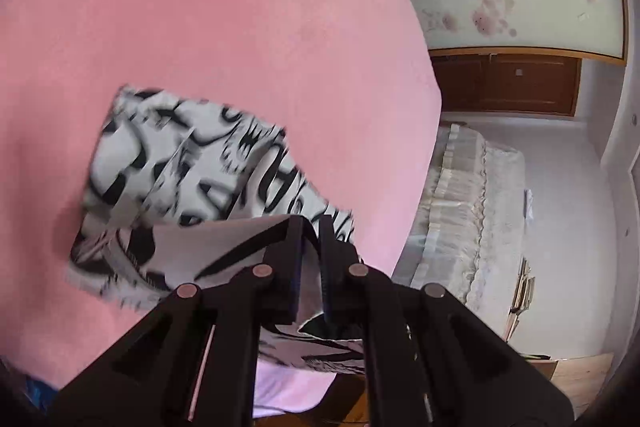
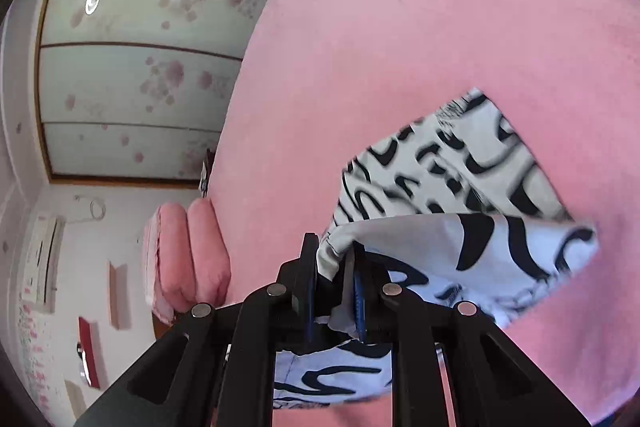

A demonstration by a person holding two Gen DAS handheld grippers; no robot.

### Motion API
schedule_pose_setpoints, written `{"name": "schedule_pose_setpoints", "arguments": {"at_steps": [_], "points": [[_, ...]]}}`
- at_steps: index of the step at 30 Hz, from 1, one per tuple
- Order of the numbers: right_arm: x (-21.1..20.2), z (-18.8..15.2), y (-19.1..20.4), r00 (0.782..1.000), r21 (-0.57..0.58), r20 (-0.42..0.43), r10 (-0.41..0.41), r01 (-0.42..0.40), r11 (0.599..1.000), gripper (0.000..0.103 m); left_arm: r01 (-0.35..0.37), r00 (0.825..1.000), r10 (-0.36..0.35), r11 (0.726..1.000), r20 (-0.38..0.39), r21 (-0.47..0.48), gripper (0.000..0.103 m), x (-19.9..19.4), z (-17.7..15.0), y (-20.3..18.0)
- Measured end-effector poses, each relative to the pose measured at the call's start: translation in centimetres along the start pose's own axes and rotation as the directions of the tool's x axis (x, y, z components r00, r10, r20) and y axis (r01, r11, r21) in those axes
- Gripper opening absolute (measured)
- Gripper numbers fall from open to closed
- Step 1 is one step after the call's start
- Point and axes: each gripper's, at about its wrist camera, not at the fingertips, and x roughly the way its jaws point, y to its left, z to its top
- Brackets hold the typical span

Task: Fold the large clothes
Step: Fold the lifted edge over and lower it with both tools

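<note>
A: Left wrist view first. What does the left gripper (image 1: 310, 227) have?

B: Its jaws are pressed together on a raised edge of the black-and-white printed garment (image 1: 188, 179). The cloth runs between the dark fingers and shows again below them.

A: And where is the rest of the garment?

B: It trails away from the jaws to the left and lies on the pink bed cover (image 1: 224, 19), blurred. Past the cover's right edge stand a lace-draped piece of furniture (image 1: 472, 211) and sliding panels with a pink blossom print (image 1: 512, 3).

A: Now the right wrist view?

B: Much the same. The right gripper (image 2: 334, 247) has its jaws clamped on a bunched edge of the garment (image 2: 460, 187). The pinched fold stands up off the pink bed cover (image 2: 400, 47), and the remainder lies spread to the right on it.

A: Anything beside the bed there?

B: A pink pillow (image 2: 192, 255) at the cover's left edge, with the blossom panels (image 2: 140, 79) behind it
</note>
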Motion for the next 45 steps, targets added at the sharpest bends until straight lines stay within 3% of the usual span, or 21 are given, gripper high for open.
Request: {"name": "schedule_pose_setpoints", "arguments": {"at_steps": [3,5,7,10,15,17,20,22,25,26,27,29,30,32,35,37,38,41,42,43,45], "points": [[3.9,3.1,-0.3,1.000,0.023,0.008,0.005,-0.005,1.000,0.014,0.016,0.998,-0.017,1.000,0.065,0.014,0.000,2.7,2.7,-0.3],[6.7,4.8,-1.0,0.999,0.028,0.002,-0.033,0.032,0.999,0.014,0.023,0.989,-0.027,0.999,0.144,0.033,0.000,3.8,4.9,-0.6],[9.9,5.9,-2.1,0.998,0.042,-0.018,-0.065,0.066,0.997,0.014,0.015,0.986,-0.019,1.000,0.165,0.028,0.000,4.9,6.4,-0.3],[14.0,7.1,-3.1,0.991,0.017,-0.041,-0.127,0.128,0.992,0.014,-0.070,0.988,0.063,0.996,0.139,0.048,0.000,7.5,8.1,0.3],[18.5,8.7,-4.3,0.965,-0.032,-0.092,-0.244,0.242,0.970,0.017,-0.215,0.976,0.208,0.963,0.055,0.160,0.000,12.2,7.2,1.1],[19.2,9.3,-4.5,0.962,-0.042,-0.108,-0.252,0.249,0.968,0.025,-0.283,0.959,0.282,0.938,0.030,0.199,0.000,14.0,6.9,1.6],[19.3,9.8,-3.7,0.958,-0.125,-0.109,-0.266,0.253,0.960,0.047,-0.410,0.905,0.426,0.876,-0.008,0.252,0.000,16.8,7.0,2.6],[19.3,9.9,-2.6,0.950,-0.222,-0.108,-0.294,0.265,0.938,0.075,-0.443,0.882,0.470,0.848,-0.026,0.291,0.000,18.1,7.3,2.8],[18.0,9.2,0.0,0.932,-0.415,0.003,-0.363,0.332,0.847,0.088,-0.484,0.853,0.522,0.802,-0.017,0.350,0.008,19.7,7.8,2.3],[17.6,9.0,0.5,0.922,-0.466,0.036,-0.386,0.357,0.810,0.089,-0.480,0.850,0.526,0.798,-0.032,0.364,0.025,20.1,7.8,2.3],[17.3,8.7,1.0,0.912,-0.515,0.067,-0.405,0.379,0.769,0.092,-0.465,0.852,0.520,0.803,-0.058,0.374,0.053,20.7,7.9,2.3],[17.1,8.3,1.4,0.899,-0.608,0.106,-0.424,0.396,0.688,0.095,-0.413,0.875,0.476,0.830,-0.090,0.375,0.074,21.7,8.1,2.0],[17.3,8.1,1.2,0.893,-0.650,0.110,-0.436,0.397,0.648,0.095,-0.381,0.888,0.448,0.842,-0.104,0.382,0.074,22.3,8.1,1.6],[17.7,7.1,0.0,0.881,-0.718,0.088,-0.464,0.379,0.584,0.096,-0.348,0.884,0.438,0.849,-0.162,0.397,0.074,23.9,7.4,1.5],[18.5,6.6,-2.0,0.840,-0.764,0.097,-0.533,0.406,0.501,0.095,-0.371,0.852,0.491,0.812,-0.183,0.452,0.074,26.3,6.4,1.5],[18.8,6.8,-2.8,0.853,-0.770,0.076,-0.516,0.379,0.513,0.095,-0.383,0.836,0.521,0.779,-0.172,0.497,0.070,27.4,5.4,1.5],[18.9,6.8,-3.0,0.867,-0.770,0.056,-0.494,0.352,0.531,0.095,-0.388,0.832,0.530,0.765,-0.163,0.514,0.059,27.7,5.1,1.4],[19.8,6.7,-2.9,0.869,-0.761,0.016,-0.495,0.332,0.558,0.094,-0.368,0.847,0.510,0.764,-0.148,0.529,0.021,27.5,4.1,0.9],[20.4,6.6,-2.8,0.866,-0.756,0.001,-0.500,0.328,0.567,0.093,-0.387,0.843,0.526,0.741,-0.115,0.549,0.010,27.2,3.8,0.7],[20.7,6.6,-2.8,0.866,-0.751,-0.012,-0.500,0.322,0.576,0.086,-0.394,0.847,0.524,0.733,-0.091,0.554,0.009,26.7,3.6,0.7],[21.6,6.2,-2.2,0.860,-0.753,-0.002,-0.510,0.334,0.567,0.071,-0.387,0.862,0.499,0.756,-0.083,0.528,0.005,25.7,3.6,1.1]]}}
